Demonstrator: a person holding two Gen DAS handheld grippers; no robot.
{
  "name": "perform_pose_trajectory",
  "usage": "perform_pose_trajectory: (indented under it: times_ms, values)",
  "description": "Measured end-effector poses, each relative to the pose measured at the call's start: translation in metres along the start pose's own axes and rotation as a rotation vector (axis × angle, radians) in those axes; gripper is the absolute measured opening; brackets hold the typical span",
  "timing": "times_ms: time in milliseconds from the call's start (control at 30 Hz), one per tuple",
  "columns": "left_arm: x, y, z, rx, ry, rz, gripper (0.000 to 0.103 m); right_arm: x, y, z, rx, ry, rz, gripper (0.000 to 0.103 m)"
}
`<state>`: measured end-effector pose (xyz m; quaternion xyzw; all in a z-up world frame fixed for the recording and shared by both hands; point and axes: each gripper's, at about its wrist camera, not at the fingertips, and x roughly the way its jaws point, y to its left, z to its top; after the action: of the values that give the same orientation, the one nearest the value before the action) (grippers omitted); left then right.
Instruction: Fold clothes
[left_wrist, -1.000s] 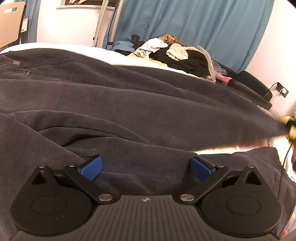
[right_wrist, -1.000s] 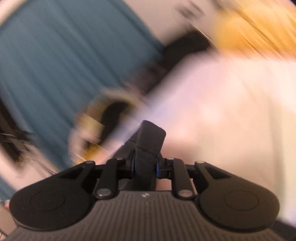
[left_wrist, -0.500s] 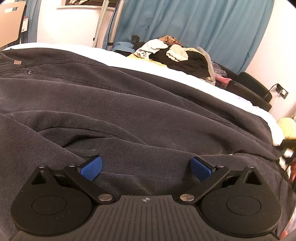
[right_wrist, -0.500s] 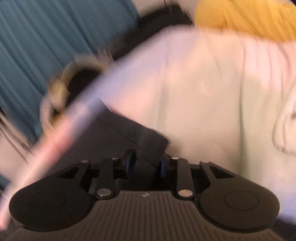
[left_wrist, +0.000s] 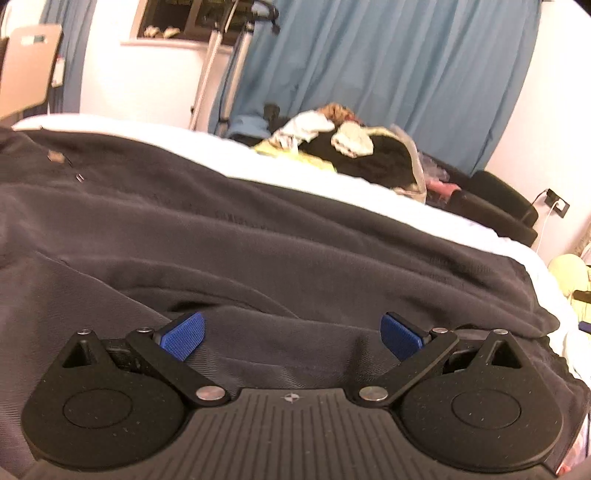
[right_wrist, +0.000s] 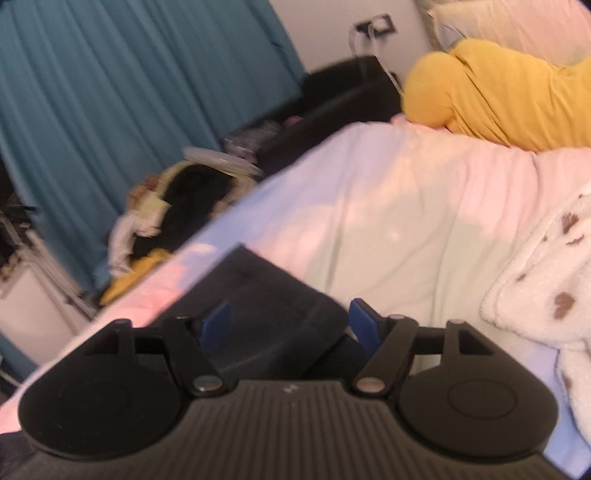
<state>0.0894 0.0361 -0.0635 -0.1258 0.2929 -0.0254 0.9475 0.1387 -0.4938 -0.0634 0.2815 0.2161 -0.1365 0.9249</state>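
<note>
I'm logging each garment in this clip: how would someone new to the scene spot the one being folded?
Start at the white-sheeted bed in front of the teal curtain. The dark grey trousers lie spread across it, by far the largest item there. Unlike the mixed clothes pile at the far edge, they are one plain charcoal piece with a small metal rivet.

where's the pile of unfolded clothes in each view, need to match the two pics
Left wrist: the clothes pile sits upper centre, beyond the dark trousers, at the far edge of the white bed.
Right wrist: the same pile sits left of centre, past the bed's edge, tilted with the view.
Shared landmark: the teal curtain hangs behind the pile in both.
</note>
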Motion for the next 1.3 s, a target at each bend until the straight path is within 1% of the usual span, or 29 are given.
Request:
perform_pose_trajectory:
  times_ms: [100, 200, 267, 300, 367, 433, 467, 500, 533, 600, 633, 700, 800, 900, 933, 1000, 1067, 1167, 1200, 1233, 1300]
  values:
    - [-0.024, 0.002, 0.002, -0.005, -0.037, -0.005, 0.102, -0.025, 0.014, 0.003, -0.043, -0.027, 0.097, 0.086]
    - [-0.053, 0.007, 0.007, -0.016, -0.058, -0.001, 0.102, -0.046, 0.027, 0.003, -0.102, -0.045, 0.176, 0.087]
    - [-0.072, 0.011, 0.012, -0.019, -0.073, 0.009, 0.102, -0.062, 0.027, 0.006, -0.09, -0.038, 0.23, 0.088]
    - [-0.084, 0.016, 0.015, -0.03, -0.083, 0.009, 0.102, -0.069, 0.026, 0.01, -0.082, -0.038, 0.253, 0.088]
    - [-0.11, 0.03, 0.023, -0.07, -0.108, -0.003, 0.102, -0.083, 0.024, 0.015, -0.101, -0.043, 0.292, 0.092]
    - [-0.135, 0.05, 0.031, -0.101, -0.127, -0.014, 0.102, -0.097, 0.022, 0.02, -0.129, -0.04, 0.335, 0.103]
    - [-0.148, 0.063, 0.035, -0.122, -0.135, -0.016, 0.102, -0.102, 0.019, 0.022, -0.139, -0.038, 0.346, 0.103]
    - [-0.161, 0.078, 0.04, -0.151, -0.143, -0.014, 0.102, -0.108, 0.017, 0.025, -0.152, -0.038, 0.346, 0.103]
    - [-0.172, 0.094, 0.043, -0.183, -0.149, -0.014, 0.102, -0.114, 0.014, 0.026, -0.169, -0.046, 0.325, 0.103]
    - [-0.193, 0.13, 0.046, -0.265, -0.157, 0.006, 0.102, -0.124, 0.005, 0.029, -0.185, -0.096, 0.227, 0.103]
    - [-0.202, 0.149, 0.047, -0.311, -0.16, 0.02, 0.102, -0.129, -0.002, 0.031, -0.162, -0.118, 0.195, 0.103]
    - [-0.216, 0.185, 0.041, -0.422, -0.155, 0.036, 0.102, -0.137, -0.024, 0.034, -0.055, -0.125, 0.156, 0.103]
    - [-0.232, 0.227, 0.018, -0.564, -0.131, 0.017, 0.102, -0.143, -0.055, 0.034, 0.067, -0.085, 0.143, 0.103]
    - [-0.237, 0.257, -0.009, -0.673, -0.116, 0.024, 0.102, -0.141, -0.091, 0.028, 0.209, 0.046, 0.199, 0.103]
    - [-0.235, 0.266, -0.018, -0.72, -0.103, 0.017, 0.101, -0.14, -0.099, 0.025, 0.233, 0.086, 0.2, 0.103]
    - [-0.226, 0.278, -0.03, -0.794, -0.08, -0.026, 0.101, -0.139, -0.113, 0.017, 0.271, 0.171, 0.204, 0.103]
    - [-0.214, 0.288, -0.039, -0.858, -0.057, -0.073, 0.101, -0.142, -0.123, 0.004, 0.323, 0.249, 0.234, 0.103]
    - [-0.193, 0.295, -0.046, -0.919, -0.025, -0.132, 0.098, -0.148, -0.134, -0.015, 0.382, 0.319, 0.224, 0.103]
    - [-0.185, 0.297, -0.047, -0.927, -0.011, -0.153, 0.095, -0.148, -0.136, -0.021, 0.396, 0.339, 0.231, 0.103]
    - [-0.177, 0.298, -0.048, -0.933, 0.007, -0.167, 0.084, -0.147, -0.138, -0.025, 0.404, 0.353, 0.237, 0.103]
    - [-0.162, 0.298, -0.049, -0.941, 0.048, -0.164, 0.073, -0.142, -0.139, -0.032, 0.413, 0.375, 0.229, 0.103]
